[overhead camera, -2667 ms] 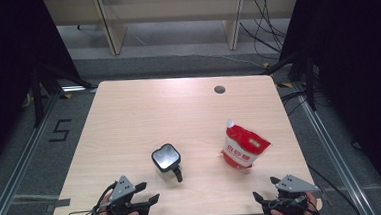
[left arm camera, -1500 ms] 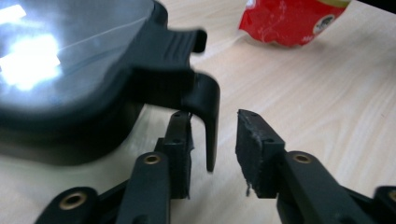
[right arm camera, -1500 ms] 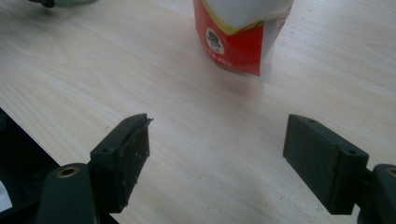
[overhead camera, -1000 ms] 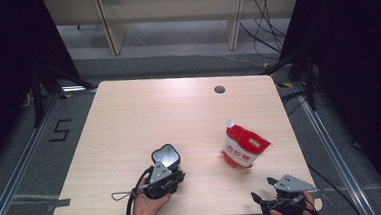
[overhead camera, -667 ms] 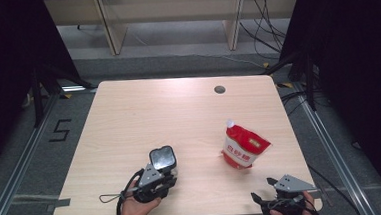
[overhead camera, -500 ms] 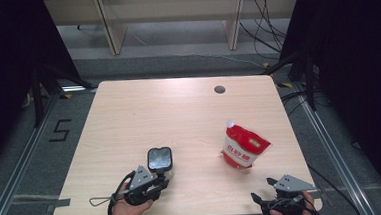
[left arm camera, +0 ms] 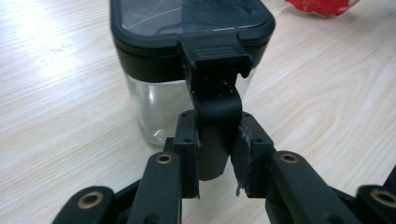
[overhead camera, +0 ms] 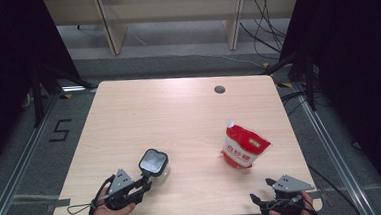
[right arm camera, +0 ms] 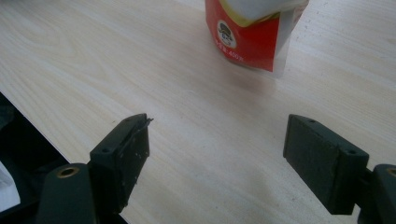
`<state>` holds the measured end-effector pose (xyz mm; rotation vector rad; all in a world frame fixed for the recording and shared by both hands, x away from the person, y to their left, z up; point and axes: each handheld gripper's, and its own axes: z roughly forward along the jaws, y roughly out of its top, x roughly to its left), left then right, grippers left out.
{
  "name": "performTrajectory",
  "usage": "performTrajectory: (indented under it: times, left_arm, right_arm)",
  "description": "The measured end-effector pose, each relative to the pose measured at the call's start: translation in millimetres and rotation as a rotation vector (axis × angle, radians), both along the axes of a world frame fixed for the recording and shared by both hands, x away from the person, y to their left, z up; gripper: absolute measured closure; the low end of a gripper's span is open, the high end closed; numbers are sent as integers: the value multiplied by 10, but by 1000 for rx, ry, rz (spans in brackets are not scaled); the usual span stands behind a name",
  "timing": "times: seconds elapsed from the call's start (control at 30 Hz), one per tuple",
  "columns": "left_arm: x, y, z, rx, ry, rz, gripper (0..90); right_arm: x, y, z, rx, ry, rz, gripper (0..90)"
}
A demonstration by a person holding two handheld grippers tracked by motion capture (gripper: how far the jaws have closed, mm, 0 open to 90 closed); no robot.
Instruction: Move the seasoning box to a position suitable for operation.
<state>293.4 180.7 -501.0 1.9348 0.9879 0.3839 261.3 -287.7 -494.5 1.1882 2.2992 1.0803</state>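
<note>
One jar [overhead camera: 154, 164], one red pouch [overhead camera: 244, 149], two claws.

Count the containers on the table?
2: a glass jar with a black lid near the front left, and a red pouch standing toward the right. None looks hidden.

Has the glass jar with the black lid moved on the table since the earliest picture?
Yes. The jar now stands slightly farther left, away from the red pouch, with its handle between the left gripper jaws, which have just been opening.
</note>
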Motion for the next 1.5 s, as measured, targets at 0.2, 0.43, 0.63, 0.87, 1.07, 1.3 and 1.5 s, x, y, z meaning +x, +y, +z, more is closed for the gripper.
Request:
performTrajectory:
  times: [0.2,0.43,0.63,0.87,1.07,1.3,1.5]
  left_arm:
    - [0,99,23,56,-30,27,719]
    - [46,226,30,68,-36,87,718]
    - [98,252,41,74,-47,121,717]
    - [137,257,45,92,-53,112,716]
    - [189,323,63,113,-45,64,724]
    - [202,317,40,109,-80,-14,729]
    - [152,151,39,78,-95,-87,730]
  right_arm:
    - [-4,3,3,-9,-6,-6,235]
    - [-5,14,5,-12,-9,9,235]
    - [-4,19,7,-6,11,19,235]
    - [6,9,3,-6,15,27,235]
    - [-26,42,3,2,19,-15,235]
    - [-3,23,2,-16,-8,8,235]
    - [-28,42,6,3,22,-14,236]
